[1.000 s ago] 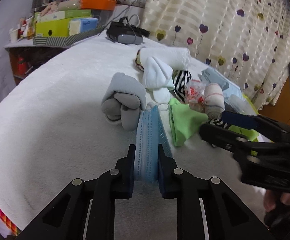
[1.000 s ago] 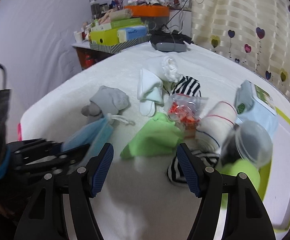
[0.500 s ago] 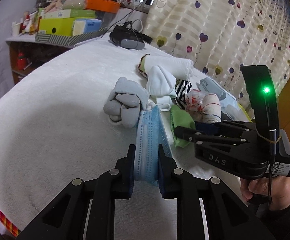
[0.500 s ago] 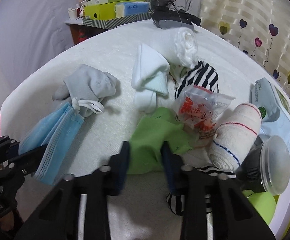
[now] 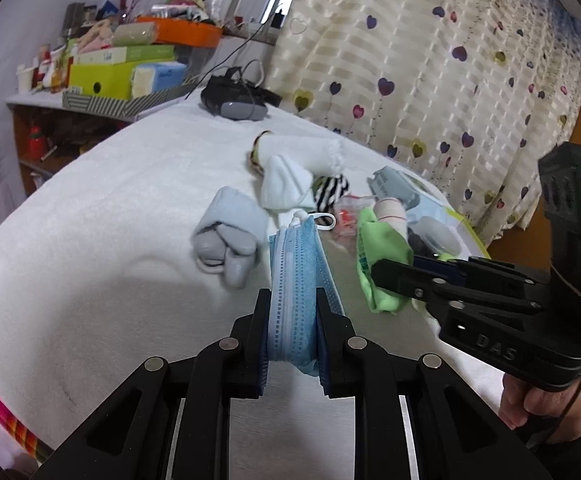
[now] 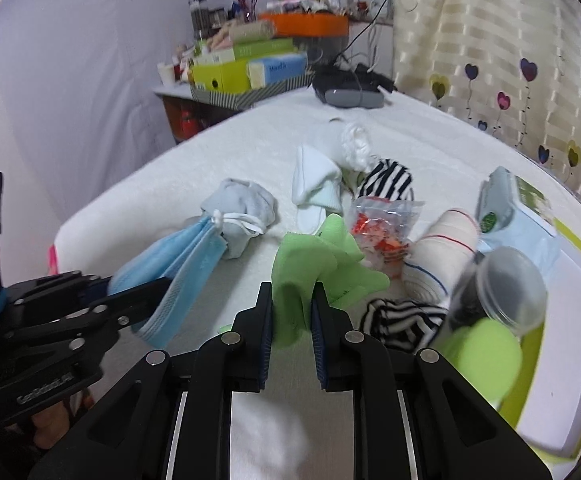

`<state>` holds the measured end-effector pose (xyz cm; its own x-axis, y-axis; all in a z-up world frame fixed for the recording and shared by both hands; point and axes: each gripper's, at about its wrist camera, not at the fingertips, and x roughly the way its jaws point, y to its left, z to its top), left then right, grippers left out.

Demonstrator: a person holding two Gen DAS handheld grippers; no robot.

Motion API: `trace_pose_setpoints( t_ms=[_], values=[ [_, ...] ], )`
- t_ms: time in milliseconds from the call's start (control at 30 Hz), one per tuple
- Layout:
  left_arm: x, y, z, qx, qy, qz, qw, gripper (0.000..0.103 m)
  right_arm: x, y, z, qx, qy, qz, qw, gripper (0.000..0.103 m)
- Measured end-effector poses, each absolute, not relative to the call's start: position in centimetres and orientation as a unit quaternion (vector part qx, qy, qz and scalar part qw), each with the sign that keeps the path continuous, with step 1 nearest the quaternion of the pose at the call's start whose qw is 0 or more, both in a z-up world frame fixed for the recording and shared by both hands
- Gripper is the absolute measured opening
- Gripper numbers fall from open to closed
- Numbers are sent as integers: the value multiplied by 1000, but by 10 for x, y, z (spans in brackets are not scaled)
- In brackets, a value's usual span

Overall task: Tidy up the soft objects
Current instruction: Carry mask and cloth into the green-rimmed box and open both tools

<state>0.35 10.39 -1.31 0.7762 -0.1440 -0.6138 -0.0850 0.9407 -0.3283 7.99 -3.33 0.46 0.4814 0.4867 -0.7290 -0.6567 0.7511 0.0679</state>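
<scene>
My left gripper (image 5: 292, 300) is shut on a folded blue face mask (image 5: 296, 276) and holds it above the white bed; the mask also shows in the right wrist view (image 6: 178, 264). My right gripper (image 6: 290, 296) is shut on a light green cloth (image 6: 314, 264) and lifts it; the cloth also shows in the left wrist view (image 5: 378, 260). A grey sock bundle (image 5: 230, 240), white socks (image 6: 314, 184), a striped sock (image 6: 390, 180) and a rolled bandage (image 6: 442, 248) lie on the bed.
A white tray with a green rim (image 6: 570, 344) at the right holds a wipes pack (image 6: 510, 204), a clear-lidded jar (image 6: 502, 288) and a green item. A snack packet (image 6: 386, 228) lies mid-pile. A black headset (image 5: 234, 100) and a cluttered shelf (image 5: 122, 76) stand behind.
My right gripper moved in over the green cloth, shut on it and raised it. My left gripper keeps hold of the blue mask, lifted slightly.
</scene>
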Motion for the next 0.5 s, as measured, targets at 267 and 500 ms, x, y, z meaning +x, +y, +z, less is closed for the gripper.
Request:
trace_pose_setpoints(
  t_ms=[267,500],
  values=[
    [0,72,2,-151,324,-46,933,18,55,-81,24,-71,360,311,877,18],
    [4,36,12,-128,326,-76,934,18,45,-128,34,-38,346,280,895,18]
  ],
)
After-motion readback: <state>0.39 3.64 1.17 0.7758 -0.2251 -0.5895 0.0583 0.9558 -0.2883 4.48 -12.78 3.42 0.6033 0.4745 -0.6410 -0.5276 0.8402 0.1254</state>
